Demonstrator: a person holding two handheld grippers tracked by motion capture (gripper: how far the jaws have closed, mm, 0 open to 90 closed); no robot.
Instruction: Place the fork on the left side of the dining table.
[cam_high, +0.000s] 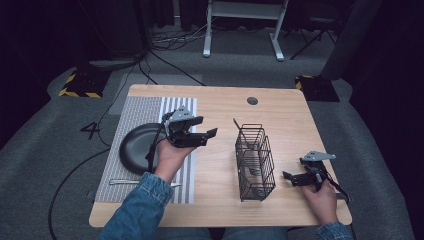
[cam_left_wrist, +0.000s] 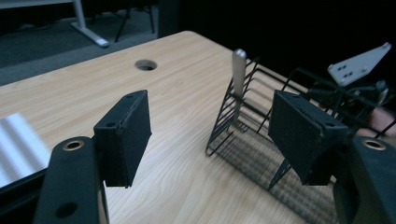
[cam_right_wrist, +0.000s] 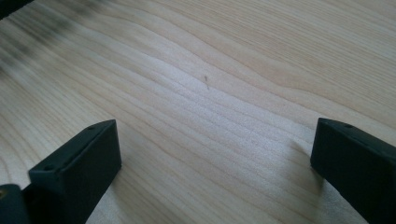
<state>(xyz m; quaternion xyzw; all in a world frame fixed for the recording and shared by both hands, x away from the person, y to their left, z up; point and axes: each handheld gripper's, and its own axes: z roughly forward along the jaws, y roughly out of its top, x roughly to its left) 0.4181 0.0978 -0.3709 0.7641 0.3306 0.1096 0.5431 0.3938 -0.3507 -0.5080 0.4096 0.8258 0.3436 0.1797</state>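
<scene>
- Left tongs (cam_high: 204, 131) spread wide and empty, raised over the tabletop (cam_high: 220, 107) just left of the wire basket (cam_high: 255, 162), pointing toward it.
- Right tongs (cam_high: 289, 177) spread too, nothing between the pads, low over bare wood just right of the basket.
- Basket: black wire, tall, narrow, box-shaped, open on top, standing upright on pale wood grain.
- Inside the basket, a slim metal handle (cam_left_wrist: 238, 74) with a rounded tip, leaning up past the rim at the far end; lower part lost behind the wires.
- Left of the basket, a dark round plate (cam_high: 136, 147) on a grey striped mat (cam_high: 134, 112), partly hidden by the left hand (cam_high: 170, 155).
- Thin utensil (cam_high: 124, 182) on the mat's near edge, kind hard to make out.
</scene>
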